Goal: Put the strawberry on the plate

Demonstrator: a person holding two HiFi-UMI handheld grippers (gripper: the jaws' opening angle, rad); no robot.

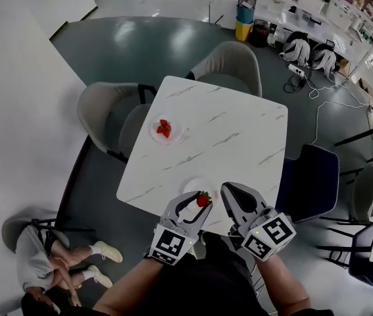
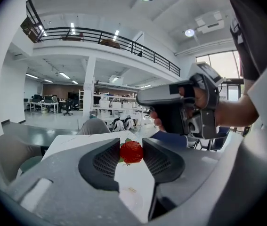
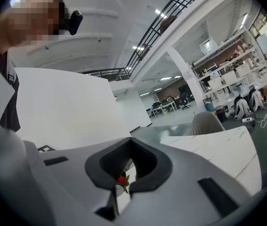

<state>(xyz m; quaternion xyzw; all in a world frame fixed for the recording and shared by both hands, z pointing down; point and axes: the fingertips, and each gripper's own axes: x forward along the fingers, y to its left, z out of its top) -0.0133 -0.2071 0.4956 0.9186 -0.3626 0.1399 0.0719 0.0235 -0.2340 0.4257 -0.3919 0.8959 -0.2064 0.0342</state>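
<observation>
My left gripper (image 1: 202, 200) is shut on a red strawberry (image 1: 203, 199) and holds it just above a small white plate (image 1: 191, 187) near the table's front edge. In the left gripper view the strawberry (image 2: 131, 151) is pinched between the two dark pads (image 2: 106, 163), with the plate (image 2: 132, 199) faint below. My right gripper (image 1: 229, 191) hovers close on the right with its jaws together and nothing in them. Through a slit in the right gripper's jaws (image 3: 124, 184) a bit of the strawberry (image 3: 121, 180) shows. A second white plate (image 1: 154, 135) at the table's far left holds cut strawberries (image 1: 164, 128).
The white marble table (image 1: 225, 137) is square. Grey chairs (image 1: 229, 64) stand at its far side and left (image 1: 104, 114), and a dark blue chair (image 1: 312, 180) at its right. A person (image 1: 45, 259) crouches on the floor at lower left.
</observation>
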